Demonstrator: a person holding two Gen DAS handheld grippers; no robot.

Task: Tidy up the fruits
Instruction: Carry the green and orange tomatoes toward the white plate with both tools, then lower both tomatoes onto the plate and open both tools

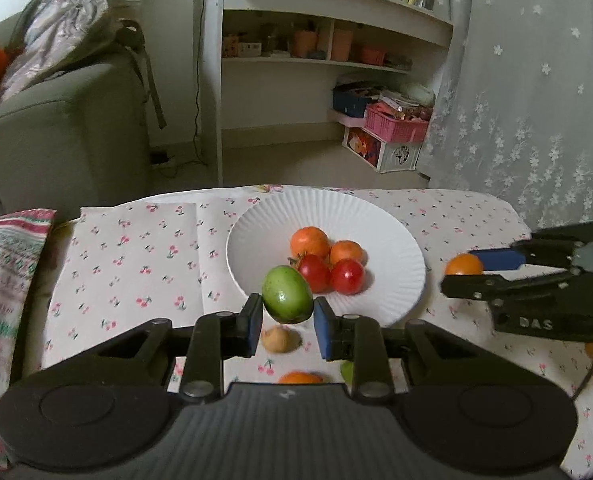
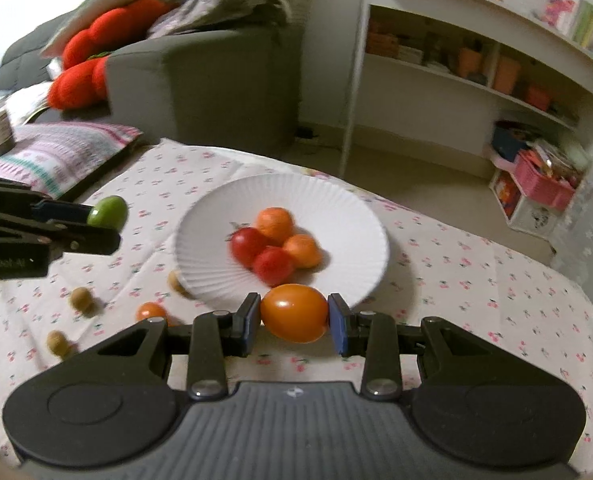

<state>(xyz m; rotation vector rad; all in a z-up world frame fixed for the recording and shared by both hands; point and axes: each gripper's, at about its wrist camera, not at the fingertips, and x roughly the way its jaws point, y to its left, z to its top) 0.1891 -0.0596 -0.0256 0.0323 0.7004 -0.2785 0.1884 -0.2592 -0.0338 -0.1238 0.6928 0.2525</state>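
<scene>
My left gripper [image 1: 288,312] is shut on a green tomato [image 1: 287,294] and holds it at the near left rim of the white paper plate [image 1: 256,236]. The plate holds two orange and two red tomatoes [image 1: 314,272]. My right gripper [image 2: 295,318] is shut on an orange tomato [image 2: 295,319] at the plate's [image 2: 208,224] near rim. In the left wrist view the right gripper [image 1: 462,276] comes in from the right with the orange tomato [image 1: 463,265]. In the right wrist view the left gripper [image 2: 104,222] holds the green tomato [image 2: 107,211].
Loose on the cherry-print cloth [image 1: 136,264]: a beige fruit [image 1: 275,339], an orange one [image 1: 299,378], a green one [image 1: 347,371]. The right wrist view shows two brown fruits [image 2: 81,299] and an orange tomato [image 2: 151,312]. A sofa [image 1: 68,136] and a white shelf [image 1: 328,60] stand beyond.
</scene>
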